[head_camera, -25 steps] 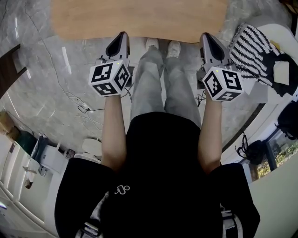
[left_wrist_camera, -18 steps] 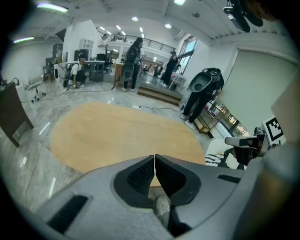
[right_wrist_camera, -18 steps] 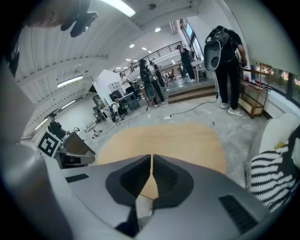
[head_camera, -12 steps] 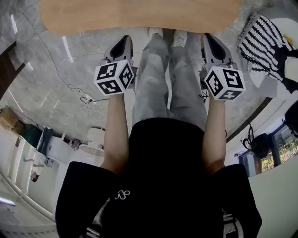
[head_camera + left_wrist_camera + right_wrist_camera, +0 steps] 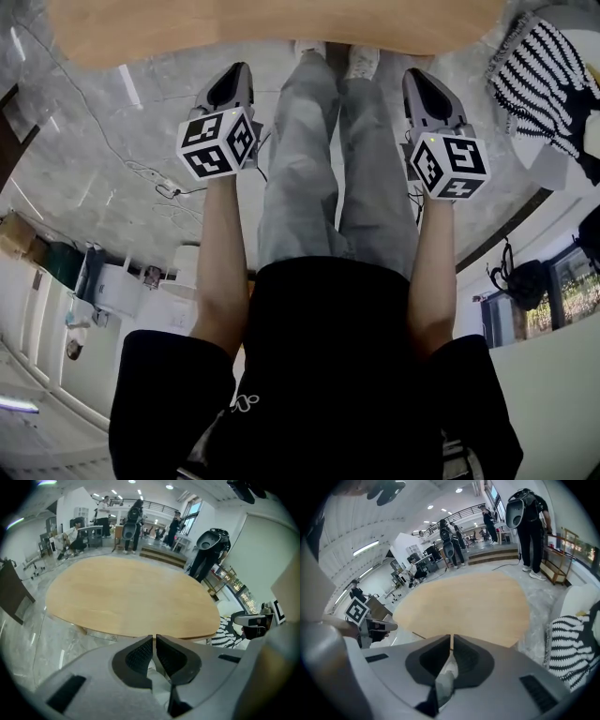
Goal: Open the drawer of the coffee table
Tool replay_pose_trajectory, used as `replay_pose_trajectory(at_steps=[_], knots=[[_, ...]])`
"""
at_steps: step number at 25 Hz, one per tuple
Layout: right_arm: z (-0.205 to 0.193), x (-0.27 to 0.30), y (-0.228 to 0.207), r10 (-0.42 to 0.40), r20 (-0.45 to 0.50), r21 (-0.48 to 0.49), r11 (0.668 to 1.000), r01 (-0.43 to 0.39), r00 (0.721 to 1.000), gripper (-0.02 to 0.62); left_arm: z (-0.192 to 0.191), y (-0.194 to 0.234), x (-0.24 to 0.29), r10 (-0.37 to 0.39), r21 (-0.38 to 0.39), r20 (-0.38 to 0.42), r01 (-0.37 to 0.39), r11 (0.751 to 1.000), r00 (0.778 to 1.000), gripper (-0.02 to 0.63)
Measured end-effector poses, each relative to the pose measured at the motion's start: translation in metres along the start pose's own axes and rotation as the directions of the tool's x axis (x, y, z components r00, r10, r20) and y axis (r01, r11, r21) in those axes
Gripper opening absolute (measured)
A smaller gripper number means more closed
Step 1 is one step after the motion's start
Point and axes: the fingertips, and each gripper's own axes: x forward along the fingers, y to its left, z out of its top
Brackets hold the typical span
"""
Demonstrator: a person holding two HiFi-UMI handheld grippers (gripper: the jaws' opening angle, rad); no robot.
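Grey marble floor (image 5: pixel 112 159) spreads beneath the person's legs (image 5: pixel 323 159). The left gripper (image 5: pixel 239 77) and right gripper (image 5: pixel 417 82) hang on either side of them, jaws pressed together, pinching nothing. Just beyond their tips lies the wooden coffee table (image 5: pixel 272 28), its drawer hidden. A striped cloth (image 5: pixel 539 80) sits at its right.

No word or number is legible anywhere; square black-and-white coded markers cover the cube (image 5: pixel 217 142) of the left gripper (image 5: pixel 241 75) and the cube (image 5: pixel 450 165) of the right gripper (image 5: pixel 412 77), beyond the black shirt (image 5: pixel 337 375); a white looped logo (image 5: pixel 246 405) low on that shirt spells nothing readable.
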Motion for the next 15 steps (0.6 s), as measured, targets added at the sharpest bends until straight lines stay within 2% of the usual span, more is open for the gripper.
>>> replay_pose_trajectory(at_steps=[7,10,11,12,15], knots=[[-0.036,0.017,-0.013,0.008,-0.080,-0.056,0.998,-0.013,0.997,0.017,-0.022,0.025,0.033,0.002,-0.027,-0.040,-0.003,1.000,0.999,0.018],[-0.049,0.021,-0.026,0.005,-0.116,-0.088,0.996,-0.015,0.993,0.021,-0.031,0.024,0.051,-0.011,-0.008,-0.066,0.010,1.000,0.998,0.095],[-0.055,0.024,-0.029,0.008,-0.139,-0.107,0.994,-0.023,0.990,0.062,-0.033,0.023,0.055,-0.016,0.000,-0.074,0.017,1.000,0.997,0.104],[-0.060,0.028,-0.032,0.010,-0.164,-0.127,0.991,-0.032,0.986,0.143,-0.035,0.023,0.060,-0.019,0.011,-0.081,0.020,1.000,0.997,0.108],[-0.073,0.037,-0.041,-0.011,-0.215,-0.187,0.982,-0.030,0.977,0.152,-0.042,0.030,0.072,0.002,0.061,-0.111,0.004,0.998,0.994,0.116]])
